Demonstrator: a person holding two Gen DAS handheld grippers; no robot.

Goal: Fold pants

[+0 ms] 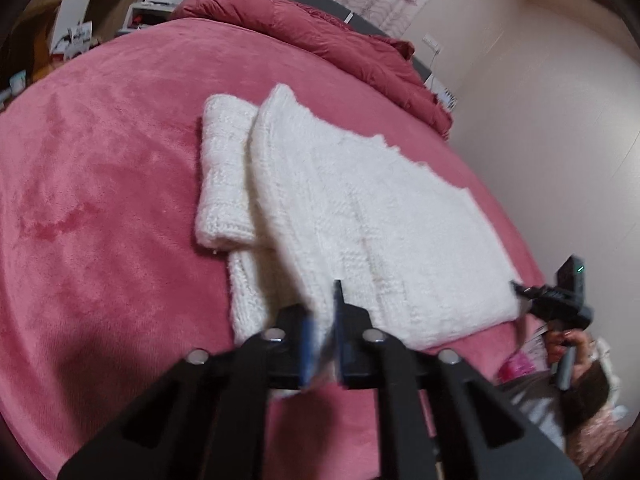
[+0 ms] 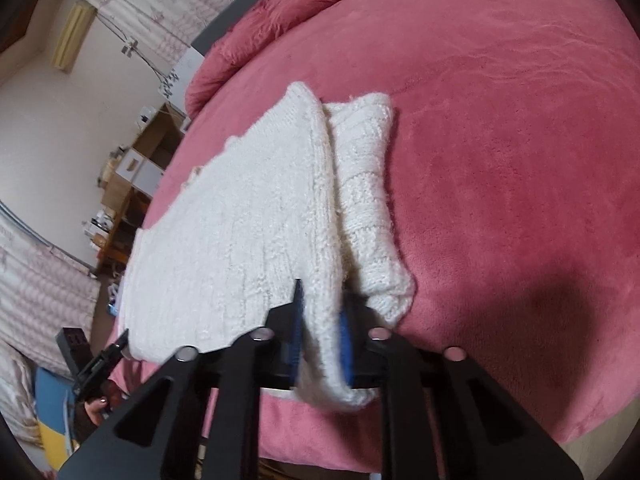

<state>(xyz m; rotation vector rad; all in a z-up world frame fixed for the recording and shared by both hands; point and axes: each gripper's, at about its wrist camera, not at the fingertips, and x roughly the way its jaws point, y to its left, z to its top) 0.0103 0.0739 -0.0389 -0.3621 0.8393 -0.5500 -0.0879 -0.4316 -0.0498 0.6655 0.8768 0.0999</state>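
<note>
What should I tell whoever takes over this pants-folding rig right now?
Left gripper: shut on the near edge of the white knit pants.
Right gripper: shut on the same near edge, at the other corner.
Pants lie on the pink bed cover, legs already doubled over, a narrower folded part beside the main panel.
Left to do: carry both pinched corners away from you to fold again, then release.
</note>
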